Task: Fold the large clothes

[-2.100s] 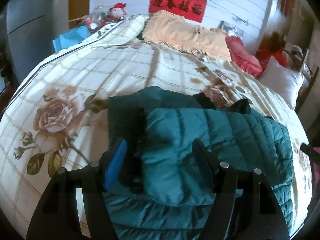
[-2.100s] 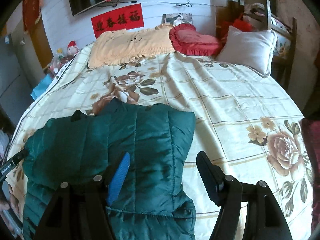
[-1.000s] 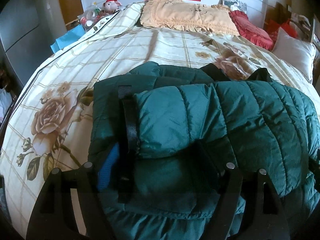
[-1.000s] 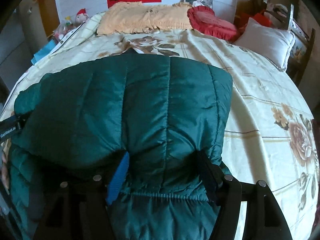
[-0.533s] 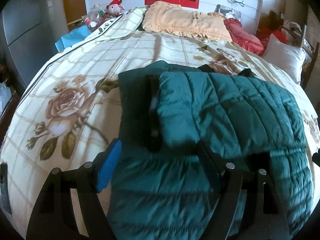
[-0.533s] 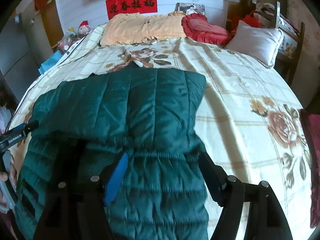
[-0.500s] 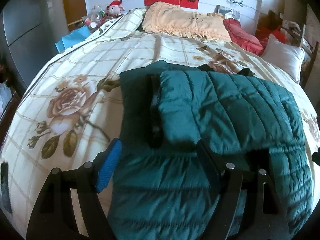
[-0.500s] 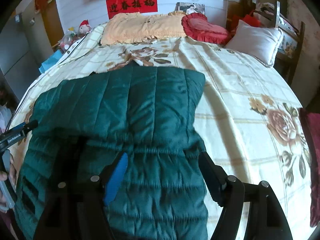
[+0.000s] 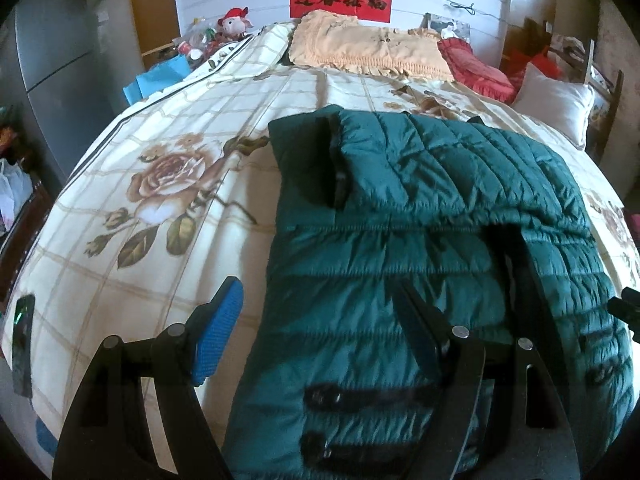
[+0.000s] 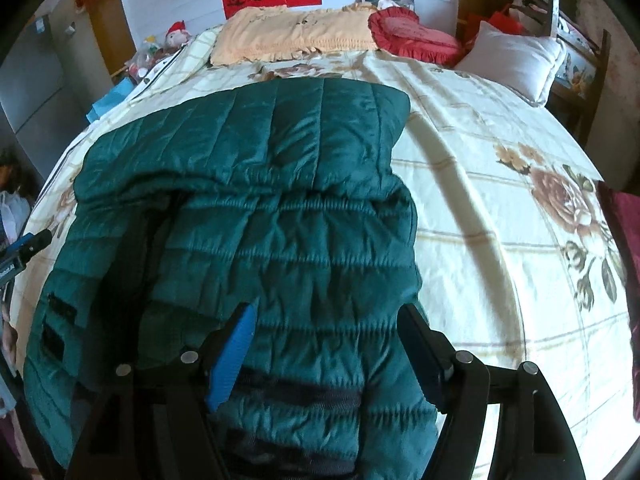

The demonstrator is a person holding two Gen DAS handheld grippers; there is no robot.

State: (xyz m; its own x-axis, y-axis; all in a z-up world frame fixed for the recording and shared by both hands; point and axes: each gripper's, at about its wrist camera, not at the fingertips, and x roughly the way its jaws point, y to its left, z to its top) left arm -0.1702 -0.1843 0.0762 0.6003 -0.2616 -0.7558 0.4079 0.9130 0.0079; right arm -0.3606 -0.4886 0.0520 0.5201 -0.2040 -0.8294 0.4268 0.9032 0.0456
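Both tongs stand spread wide and empty, held above the near end of the jacket. Left gripper (image 9: 316,320): jaws apart, blue pad over bare bedspread, dark finger over the green quilting, nothing between them. Right gripper (image 10: 326,334): jaws apart over the lower panels, no fabric pinched.

Bed (image 9: 168,168), floral checked cover, fills both views. Green quilted jacket (image 10: 280,216) lies flat across its middle and near end, hem toward the cameras, upper part toward the pillows.

Change over the last second: earlier both grippers were low and buried in a raised fold of the jacket, carrying the upper section. Now that section is laid down across the body and the grippers are pulled back and up, clear of the cloth. More of the lower hem is exposed than half a second ago, including the two dark tabs (image 9: 352,396) near the left gripper.

Judgement: one fold is placed and released; the doubled upper layer ends at a cross seam (image 10: 304,200) about midway. The jacket is still long toward the near edge, so another fold likely remains, probably from the hem.

Orange pillow (image 10: 296,32), red cushion (image 10: 412,36) and white pillow (image 10: 512,56) sit well apart from the jacket at the head.
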